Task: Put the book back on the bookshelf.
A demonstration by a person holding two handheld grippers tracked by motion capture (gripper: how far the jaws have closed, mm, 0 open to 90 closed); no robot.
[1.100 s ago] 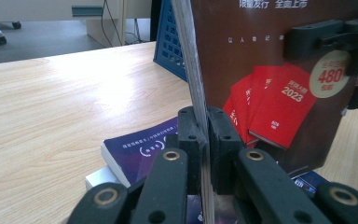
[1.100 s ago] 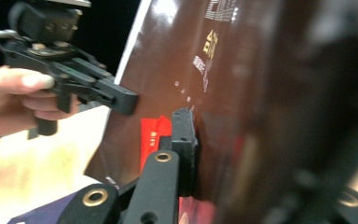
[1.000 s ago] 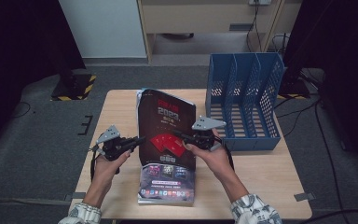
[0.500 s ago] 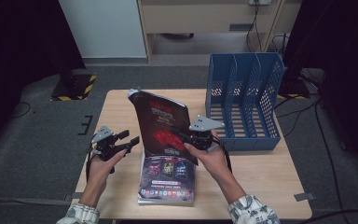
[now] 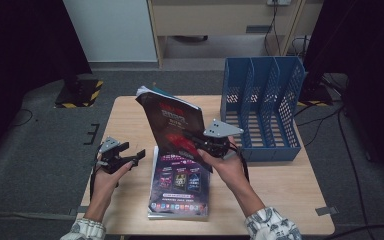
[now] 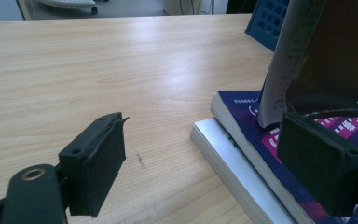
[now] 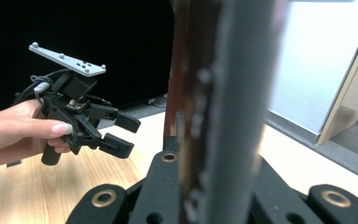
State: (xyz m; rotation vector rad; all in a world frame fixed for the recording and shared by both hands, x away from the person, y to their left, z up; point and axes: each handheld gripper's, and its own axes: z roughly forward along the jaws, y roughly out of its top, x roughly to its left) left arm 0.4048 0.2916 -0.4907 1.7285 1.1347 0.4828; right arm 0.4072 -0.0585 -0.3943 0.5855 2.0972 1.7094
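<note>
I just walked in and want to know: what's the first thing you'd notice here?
The dark book stands out first: the right gripper holds it tilted up in the air above the middle of the table. Under it lies a stack of books with a purple cover on top. The left gripper sits open and empty at the table's left edge, and a blue file rack stands at the back right.

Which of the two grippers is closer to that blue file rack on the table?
The right gripper. It holds the dark book tilted up just left of the blue file rack. The left gripper, jaws just opened and empty, is across the table beyond the stacked books.
</note>
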